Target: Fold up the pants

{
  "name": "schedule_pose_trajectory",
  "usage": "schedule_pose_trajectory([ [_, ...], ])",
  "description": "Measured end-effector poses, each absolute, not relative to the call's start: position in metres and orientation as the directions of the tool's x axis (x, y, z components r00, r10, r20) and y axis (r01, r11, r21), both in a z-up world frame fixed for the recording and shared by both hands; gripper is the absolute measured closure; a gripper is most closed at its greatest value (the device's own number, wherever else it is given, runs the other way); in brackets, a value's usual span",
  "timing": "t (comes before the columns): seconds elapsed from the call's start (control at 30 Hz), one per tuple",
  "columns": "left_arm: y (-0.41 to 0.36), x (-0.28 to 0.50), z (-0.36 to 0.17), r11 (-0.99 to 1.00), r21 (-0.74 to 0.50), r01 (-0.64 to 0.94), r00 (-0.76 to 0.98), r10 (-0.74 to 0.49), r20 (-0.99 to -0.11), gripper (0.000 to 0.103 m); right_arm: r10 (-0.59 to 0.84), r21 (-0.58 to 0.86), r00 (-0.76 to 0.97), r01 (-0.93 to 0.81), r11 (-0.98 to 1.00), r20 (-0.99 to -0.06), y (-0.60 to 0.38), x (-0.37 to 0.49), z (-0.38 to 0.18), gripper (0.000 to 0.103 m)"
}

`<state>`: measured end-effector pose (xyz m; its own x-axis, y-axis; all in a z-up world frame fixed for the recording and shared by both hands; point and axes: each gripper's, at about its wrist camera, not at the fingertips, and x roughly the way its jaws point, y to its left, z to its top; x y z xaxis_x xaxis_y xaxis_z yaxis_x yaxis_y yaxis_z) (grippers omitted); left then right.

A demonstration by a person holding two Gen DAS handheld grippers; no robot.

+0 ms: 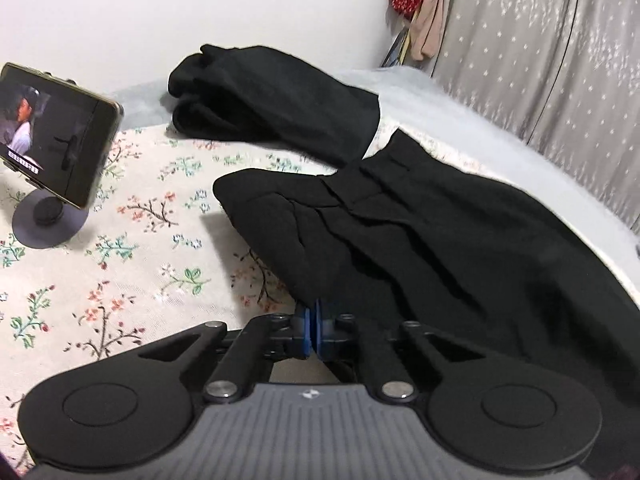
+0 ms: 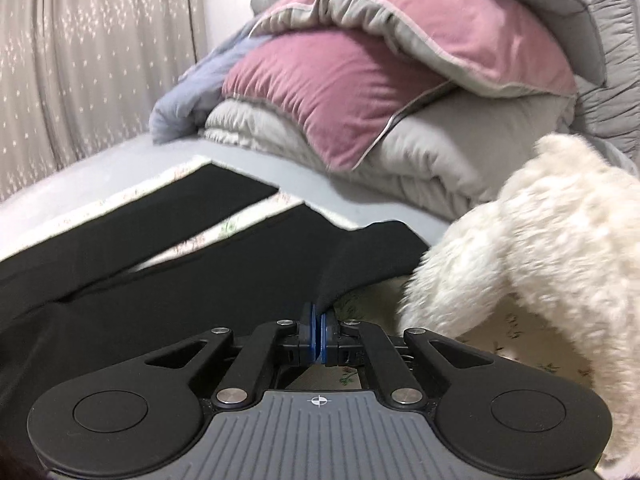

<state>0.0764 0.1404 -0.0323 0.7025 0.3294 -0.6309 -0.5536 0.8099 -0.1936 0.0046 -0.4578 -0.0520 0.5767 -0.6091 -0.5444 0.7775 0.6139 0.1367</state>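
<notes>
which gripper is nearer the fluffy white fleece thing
Right. The right gripper, shut on the black pants, sits just beside the fluffy white fleece; the left gripper view shows no fleece.

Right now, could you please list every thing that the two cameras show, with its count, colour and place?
pants: one, black, spread on the bed; the two legs lie apart in the right wrist view
second dark garment: one, black, bunched beyond the pants near the wall
floral sheet: one, cream with flowers, under the pants
phone on stand: one, screen lit, far left on the sheet
curtain: one, grey with white dots, behind the bed
hanging clothes: red and beige, by the curtain
bedding pile: pink and grey, at the bed's end
fluffy item: one, white, right of the pants
left tongs: shut on pants edge
right tongs: shut on pants edge
</notes>
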Motion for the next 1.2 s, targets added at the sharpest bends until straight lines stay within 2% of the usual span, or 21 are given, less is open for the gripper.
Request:
schedule_pose_trajectory([
  [0.13, 0.14, 0.071, -0.029, 0.809, -0.193, -0.556, 0.702, 0.332, -0.63, 0.095, -0.645, 0.121, 0.581, 0.782, 0.611, -0.496, -0.454, -0.005, -0.041, 0.102],
  [0.23, 0.145, 0.075, -0.039, 0.798, -0.195, -0.57, 0.67, 0.315, -0.672, 0.094, -0.635, 0.11, 0.568, 0.784, 0.611, -0.524, -0.46, -0.001, -0.047, 0.102],
  [0.3, 0.151, 0.075, -0.041, 0.781, -0.215, -0.587, 0.657, 0.305, -0.69, 0.09, -0.625, 0.111, 0.56, 0.786, 0.608, -0.544, -0.462, 0.002, -0.051, 0.102],
  [0.4, 0.154, 0.071, -0.028, 0.77, -0.201, -0.605, 0.677, 0.364, -0.64, 0.074, -0.649, 0.106, 0.577, 0.782, 0.614, -0.496, -0.454, -0.004, -0.043, 0.102],
  [0.47, 0.156, 0.072, -0.021, 0.769, -0.181, -0.614, 0.681, 0.4, -0.613, 0.048, -0.662, 0.108, 0.594, 0.776, 0.621, -0.457, -0.449, -0.008, -0.036, 0.102],
  [0.53, 0.164, 0.075, -0.02, 0.752, -0.191, -0.631, 0.665, 0.397, -0.633, 0.036, -0.663, 0.11, 0.597, 0.774, 0.623, -0.452, -0.448, -0.009, -0.034, 0.102],
  [0.7, 0.173, 0.086, -0.028, 0.737, -0.214, -0.641, 0.647, 0.369, -0.667, 0.03, -0.637, 0.106, 0.597, 0.764, 0.636, -0.488, -0.448, -0.004, -0.042, 0.102],
  [0.77, 0.17, 0.094, -0.028, 0.754, -0.192, -0.628, 0.648, 0.37, -0.666, 0.019, -0.639, 0.088, 0.601, 0.758, 0.647, -0.48, -0.444, -0.003, -0.041, 0.102],
  [0.83, 0.167, 0.104, -0.034, 0.764, -0.147, -0.629, 0.624, 0.383, -0.681, 0.015, -0.624, 0.091, 0.607, 0.748, 0.657, -0.492, -0.442, 0.001, -0.043, 0.102],
  [0.93, 0.168, 0.109, -0.046, 0.736, -0.116, -0.667, 0.561, 0.393, -0.729, 0.015, -0.605, 0.094, 0.607, 0.742, 0.664, -0.516, -0.441, 0.004, -0.048, 0.102],
  [1.0, 0.169, 0.107, -0.05, 0.731, -0.118, -0.672, 0.559, 0.396, -0.728, 0.017, -0.597, 0.093, 0.608, 0.737, 0.669, -0.523, -0.44, 0.006, -0.05, 0.102],
  [1.03, 0.168, 0.107, -0.049, 0.74, -0.123, -0.661, 0.575, 0.394, -0.717, 0.033, -0.593, 0.098, 0.611, 0.735, 0.671, -0.525, -0.44, 0.007, -0.05, 0.102],
  [1.07, 0.166, 0.108, -0.047, 0.76, -0.144, -0.633, 0.609, 0.375, -0.699, 0.075, -0.589, 0.105, 0.613, 0.735, 0.67, -0.528, -0.44, 0.008, -0.051, 0.102],
  [1.1, 0.165, 0.108, -0.046, 0.775, -0.167, -0.609, 0.638, 0.354, -0.684, 0.092, -0.588, 0.115, 0.617, 0.735, 0.668, -0.524, -0.44, 0.008, -0.05, 0.102],
  [1.2, 0.168, 0.098, -0.034, 0.758, -0.241, -0.606, 0.685, 0.344, -0.642, 0.094, -0.621, 0.132, 0.628, 0.745, 0.654, -0.47, -0.437, 0.001, -0.042, 0.102],
])
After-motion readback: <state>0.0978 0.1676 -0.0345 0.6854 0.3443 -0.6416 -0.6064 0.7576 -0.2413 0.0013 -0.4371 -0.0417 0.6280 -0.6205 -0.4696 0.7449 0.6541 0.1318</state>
